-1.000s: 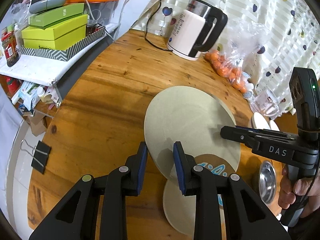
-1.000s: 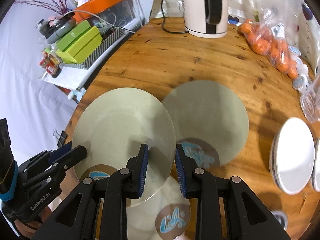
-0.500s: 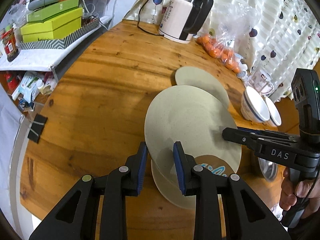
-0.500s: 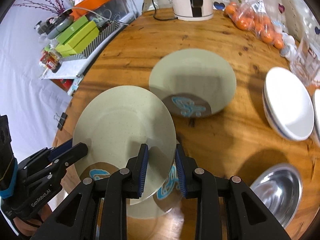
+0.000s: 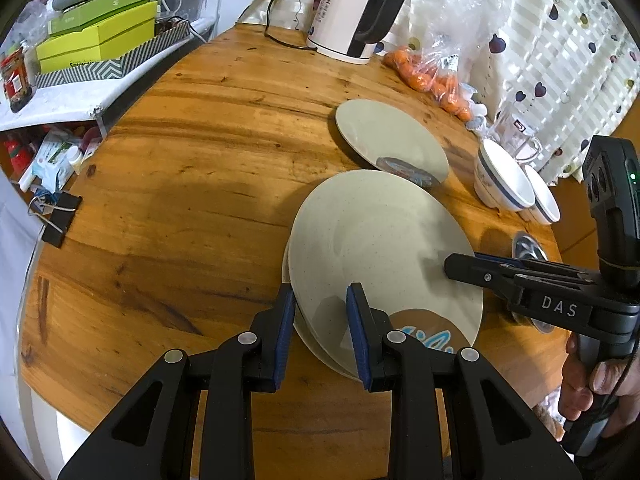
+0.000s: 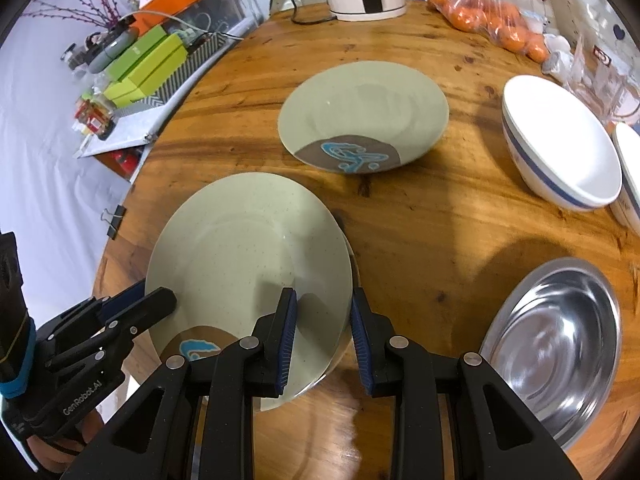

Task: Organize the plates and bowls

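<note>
— Lowering it, were you?

— Yes. I had the pale green round plate (image 5: pixel 380 248) pinched at opposite rims, left gripper (image 5: pixel 320 328) and right gripper (image 6: pixel 324 332) each narrowly closed on it. A second earlier it hung above two plates; by now it had travelled over the matching plate beneath (image 5: pixel 308 336), nearly seated.

— And the other plate?

— That third green plate (image 6: pixel 360 116) lay apart on the wooden table (image 5: pixel 180 200), unstacked yet.

Three green plates: one (image 6: pixel 248 256) held over another (image 5: pixel 316 344) that peeks out beneath, one (image 6: pixel 362 114) apart. Two white bowls (image 6: pixel 560 156), one steel bowl (image 6: pixel 556 344), one kettle (image 5: pixel 352 12), one binder clip (image 5: pixel 56 220), two grippers (image 5: pixel 320 320) (image 6: pixel 322 328).
</note>
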The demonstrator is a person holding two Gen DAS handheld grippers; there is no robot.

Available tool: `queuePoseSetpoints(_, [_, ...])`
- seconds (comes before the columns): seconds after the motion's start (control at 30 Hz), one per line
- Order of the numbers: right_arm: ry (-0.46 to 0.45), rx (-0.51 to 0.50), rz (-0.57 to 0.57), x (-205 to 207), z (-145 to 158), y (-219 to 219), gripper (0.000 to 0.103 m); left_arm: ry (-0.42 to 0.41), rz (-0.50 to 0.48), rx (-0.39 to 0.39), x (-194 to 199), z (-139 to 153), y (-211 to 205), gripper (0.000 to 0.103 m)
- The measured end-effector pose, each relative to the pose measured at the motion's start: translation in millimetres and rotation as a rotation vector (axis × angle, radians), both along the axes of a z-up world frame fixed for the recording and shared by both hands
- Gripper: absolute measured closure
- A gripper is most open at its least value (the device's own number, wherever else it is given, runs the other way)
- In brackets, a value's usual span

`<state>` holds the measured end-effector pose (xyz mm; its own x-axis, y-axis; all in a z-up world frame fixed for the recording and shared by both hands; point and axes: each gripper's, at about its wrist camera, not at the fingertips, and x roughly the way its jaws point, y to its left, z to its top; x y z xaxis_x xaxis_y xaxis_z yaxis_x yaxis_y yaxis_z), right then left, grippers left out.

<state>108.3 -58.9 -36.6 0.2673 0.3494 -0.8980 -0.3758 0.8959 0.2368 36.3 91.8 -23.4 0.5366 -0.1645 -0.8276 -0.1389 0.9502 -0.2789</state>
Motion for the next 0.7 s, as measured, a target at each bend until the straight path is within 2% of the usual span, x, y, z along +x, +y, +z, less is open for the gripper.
queuePoseSetpoints(0.7, [-0.011,-0.025,0.002,1.2,-9.1,2.6,0.077,0.022,-0.005,0.006,3.5,-11.0,-1.4,0.075])
